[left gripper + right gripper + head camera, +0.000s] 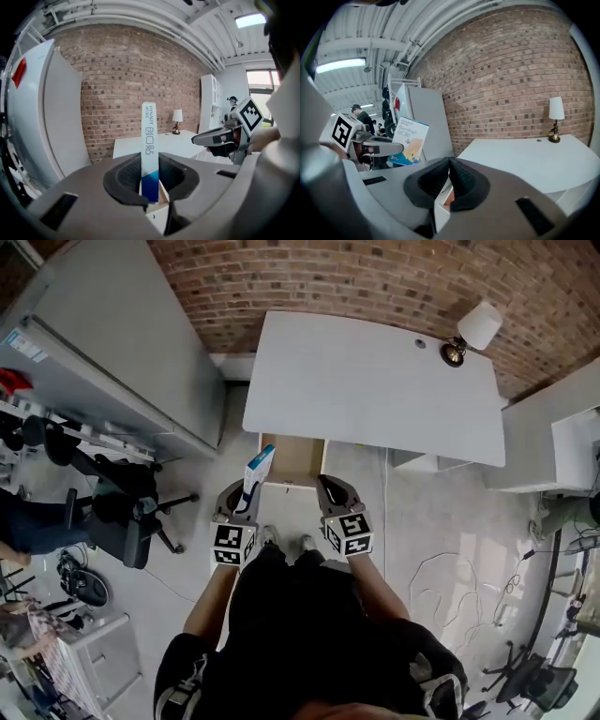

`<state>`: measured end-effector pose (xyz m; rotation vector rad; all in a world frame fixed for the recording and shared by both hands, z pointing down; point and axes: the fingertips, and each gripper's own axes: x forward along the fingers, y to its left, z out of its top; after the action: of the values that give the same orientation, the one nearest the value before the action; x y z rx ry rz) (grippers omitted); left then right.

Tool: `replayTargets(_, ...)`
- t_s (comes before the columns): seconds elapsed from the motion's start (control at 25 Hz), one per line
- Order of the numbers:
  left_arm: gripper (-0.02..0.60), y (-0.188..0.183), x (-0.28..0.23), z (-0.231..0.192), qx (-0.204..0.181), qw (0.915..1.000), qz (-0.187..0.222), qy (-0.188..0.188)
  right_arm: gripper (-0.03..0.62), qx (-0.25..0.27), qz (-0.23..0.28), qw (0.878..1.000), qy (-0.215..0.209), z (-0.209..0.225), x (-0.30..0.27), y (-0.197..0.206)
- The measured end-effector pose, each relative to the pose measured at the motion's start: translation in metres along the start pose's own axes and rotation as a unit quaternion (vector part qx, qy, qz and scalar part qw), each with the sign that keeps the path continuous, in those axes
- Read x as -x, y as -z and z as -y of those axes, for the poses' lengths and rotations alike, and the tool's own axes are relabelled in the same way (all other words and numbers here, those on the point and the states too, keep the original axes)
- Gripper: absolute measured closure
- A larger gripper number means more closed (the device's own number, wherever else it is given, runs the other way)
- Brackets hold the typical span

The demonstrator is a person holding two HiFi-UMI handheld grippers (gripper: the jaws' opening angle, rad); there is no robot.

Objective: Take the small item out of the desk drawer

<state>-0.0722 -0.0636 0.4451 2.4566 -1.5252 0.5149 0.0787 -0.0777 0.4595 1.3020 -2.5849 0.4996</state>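
Observation:
My left gripper (246,491) is shut on a flat white and blue bandage box (259,468), which stands upright just above the left front corner of the open wooden drawer (292,457). In the left gripper view the box (149,150) rises edge-on from between the pads of that gripper (150,187). My right gripper (326,487) hovers at the drawer's right front, its jaws shut with nothing between them (449,176). From the right gripper view I see the box's printed face (408,140). The drawer's inside is mostly hidden.
The drawer belongs to a white desk (375,381) against a brick wall, with a small lamp (473,331) at its far right corner. A tall grey cabinet (122,343) and an office chair (122,502) stand to the left, white furniture (553,437) to the right.

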Motion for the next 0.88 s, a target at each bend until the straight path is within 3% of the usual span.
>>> replayTargets(0.16, 0.502, -0.034, 0.03, 0.009, -0.013, 0.9985, 0.051, 0.012, 0.566, 0.023, 0.038, 0.998, 0.037, -0.014, 0.024, -0.036)
replayTargets(0.28, 0.502, -0.043, 0.053, 0.009, 0.001, 0.9975, 0.066, 0.024, 0.566, 0.029, 0.049, 0.997, 0.057, -0.033, 0.038, -0.044)
replayTargets(0.52, 0.502, -0.045, 0.088, -0.005, 0.03, 0.9949, 0.096, 0.007, 0.566, 0.029, 0.063, 0.995, 0.066, -0.07, 0.054, -0.049)
replayTargets(0.88, 0.502, -0.035, 0.093, -0.015, 0.058, 0.9924, 0.108, 0.01, 0.566, 0.037, 0.059, 0.995, 0.076, -0.088, 0.047, -0.044)
